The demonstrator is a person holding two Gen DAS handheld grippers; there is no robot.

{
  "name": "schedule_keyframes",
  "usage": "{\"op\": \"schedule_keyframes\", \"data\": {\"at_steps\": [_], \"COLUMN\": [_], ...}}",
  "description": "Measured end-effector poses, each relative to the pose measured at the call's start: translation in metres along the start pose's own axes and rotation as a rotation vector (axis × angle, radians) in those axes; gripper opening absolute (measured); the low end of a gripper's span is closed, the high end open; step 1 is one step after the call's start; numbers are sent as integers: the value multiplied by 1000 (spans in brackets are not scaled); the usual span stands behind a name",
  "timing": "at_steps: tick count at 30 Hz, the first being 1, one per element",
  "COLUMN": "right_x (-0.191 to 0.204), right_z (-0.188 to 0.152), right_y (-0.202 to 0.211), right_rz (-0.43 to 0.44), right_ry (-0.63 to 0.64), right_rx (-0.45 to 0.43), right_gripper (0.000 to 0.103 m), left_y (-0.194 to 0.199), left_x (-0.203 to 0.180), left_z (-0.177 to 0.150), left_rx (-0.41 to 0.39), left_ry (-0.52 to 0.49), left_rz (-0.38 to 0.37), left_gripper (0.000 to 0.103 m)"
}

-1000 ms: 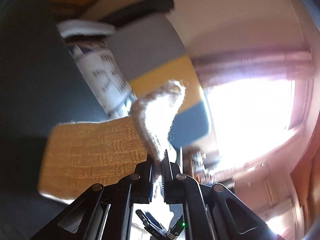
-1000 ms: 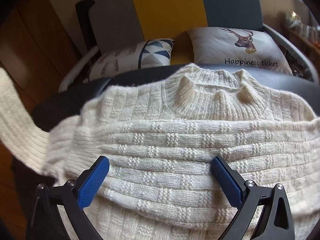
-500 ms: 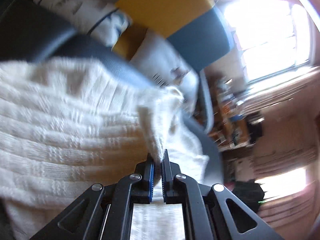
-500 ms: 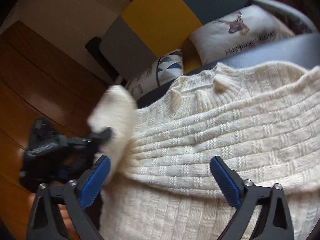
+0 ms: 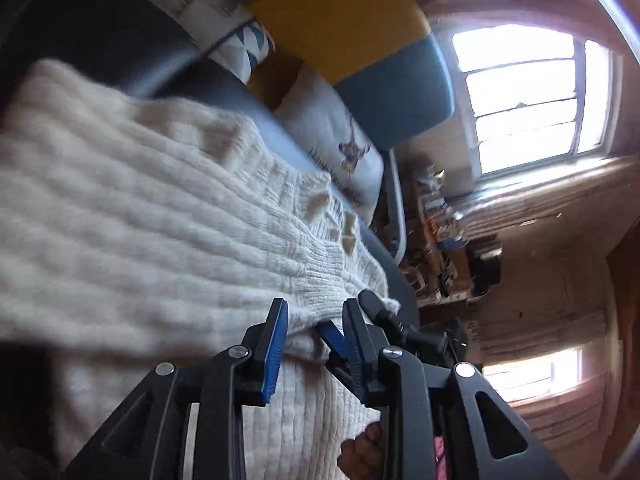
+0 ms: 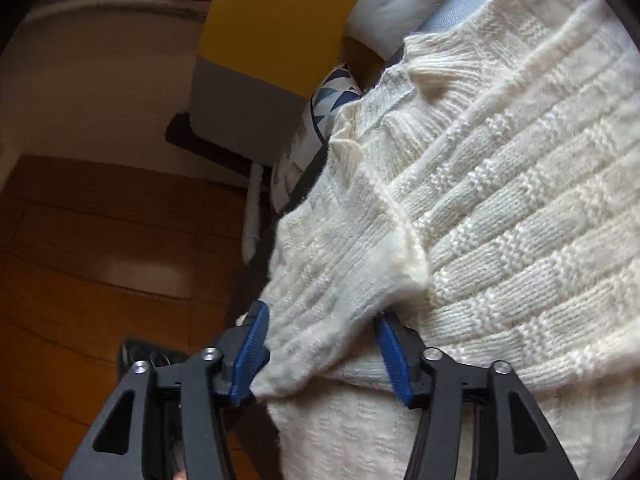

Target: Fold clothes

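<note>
A cream, basket-weave knitted sweater [image 6: 500, 208] was spread over a dark padded seat [image 5: 120, 32]. Its fuzzy folded sleeve [image 6: 340, 292] was straddled, ungripped, by the parted left gripper [image 5: 316, 320] and right gripper [image 6: 320, 344].

Deer cushion [image 5: 344, 148], patterned cushion [image 6: 320, 108], perhaps cluttered shelf [image 5: 436, 216]

The cream sweater [image 5: 152, 216] is seen at close range, along the fingers, from both wrist views. The deer cushion [image 5: 336, 148] and striped backrest [image 6: 272, 28] are shared behind it.
</note>
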State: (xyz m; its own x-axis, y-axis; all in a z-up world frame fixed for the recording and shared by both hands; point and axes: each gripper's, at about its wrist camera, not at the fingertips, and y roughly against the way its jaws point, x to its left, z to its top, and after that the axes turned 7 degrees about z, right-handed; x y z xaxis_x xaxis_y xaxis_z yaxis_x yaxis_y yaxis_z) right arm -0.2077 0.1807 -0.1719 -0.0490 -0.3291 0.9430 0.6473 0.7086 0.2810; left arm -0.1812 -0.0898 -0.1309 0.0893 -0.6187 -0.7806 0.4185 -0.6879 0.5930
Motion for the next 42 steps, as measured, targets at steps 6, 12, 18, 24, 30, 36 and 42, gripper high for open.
{"op": "schedule_keyframes", "data": {"at_steps": [6,12,18,24,30,36,42], "right_x": [17,62,132,211,241,206,172], "right_z": [-9,-14,3,18,30,53,71], "right_y": [-29,-55,-41,-30,14,70,86], "right_rz": [-109,-320,-291,-207,-144,-127,-192], "right_ry": [74,277,420,536,590,507,451], "right_rx": [-1,48,48,31,-65,-176,-179], "right_gripper": [7,7,7,7,7,7,7], "left_y": [55,58,35,28,20,15,12], "left_x": [72,115,115,103,87,87,70], "left_z": [-24,-40,-37,-17,11,19,26], "left_rx": [-98,-179,-192,-273,-285,-261,-276], "left_ry": [242,500,617,695,662,647,597], "left_rz": [-116,-279,-314,-254,-122,4,72], "left_gripper": [29,30,30,30,32,32,20]}}
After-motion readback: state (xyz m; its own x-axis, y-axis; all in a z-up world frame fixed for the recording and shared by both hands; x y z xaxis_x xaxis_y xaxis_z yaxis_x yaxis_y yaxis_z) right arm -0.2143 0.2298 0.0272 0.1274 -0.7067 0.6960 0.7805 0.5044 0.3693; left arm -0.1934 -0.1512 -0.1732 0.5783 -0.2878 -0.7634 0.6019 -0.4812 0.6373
